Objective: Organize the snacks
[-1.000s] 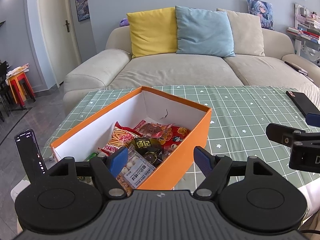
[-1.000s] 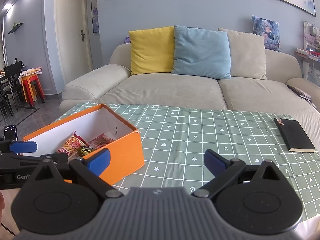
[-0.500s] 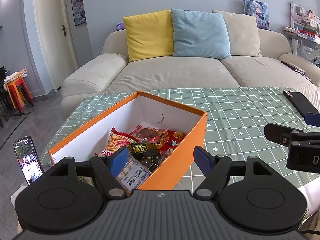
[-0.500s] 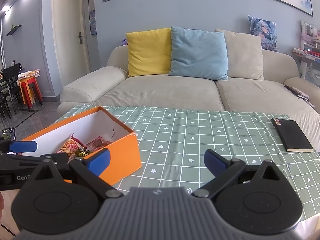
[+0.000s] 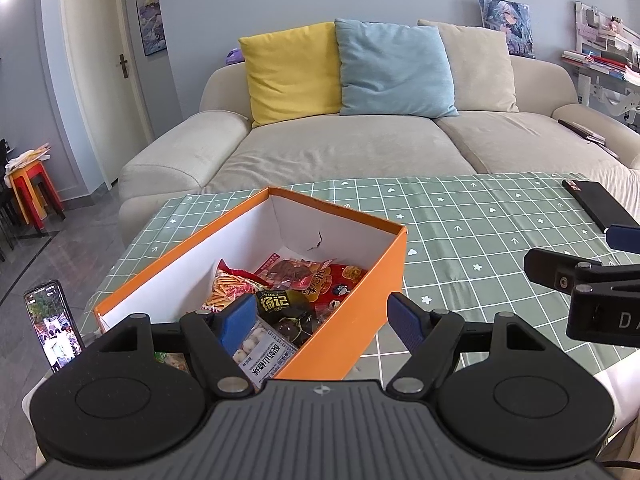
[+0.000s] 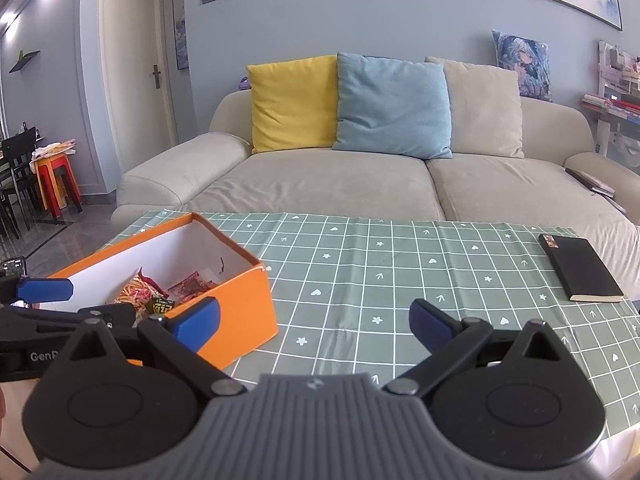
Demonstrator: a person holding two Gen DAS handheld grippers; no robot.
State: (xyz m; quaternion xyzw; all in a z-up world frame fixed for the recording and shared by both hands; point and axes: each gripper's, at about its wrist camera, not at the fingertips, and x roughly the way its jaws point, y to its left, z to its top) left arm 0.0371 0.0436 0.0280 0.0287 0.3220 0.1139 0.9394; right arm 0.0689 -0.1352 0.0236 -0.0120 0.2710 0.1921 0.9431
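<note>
An orange box (image 5: 356, 316) with white inner walls stands on the green checked tablecloth (image 5: 472, 240). Several snack packets (image 5: 280, 300) lie in its near half. My left gripper (image 5: 324, 320) hangs open above the box's near right corner, nothing between its blue pads. In the right wrist view the same box (image 6: 244, 312) sits at the left, and my right gripper (image 6: 314, 322) is open and empty over the cloth (image 6: 380, 280) beside it. The left gripper's finger (image 6: 44, 290) shows at that view's left edge.
A black notebook (image 6: 576, 272) lies at the table's right side, also in the left wrist view as a notebook (image 5: 596, 204). A lit phone (image 5: 52, 324) stands at the near left corner. A beige sofa (image 5: 340, 148) with cushions runs behind the table.
Both grippers have risen and drawn back a little, so the box sits lower and farther in view. Both stayed open; the snacks have not moved.
</note>
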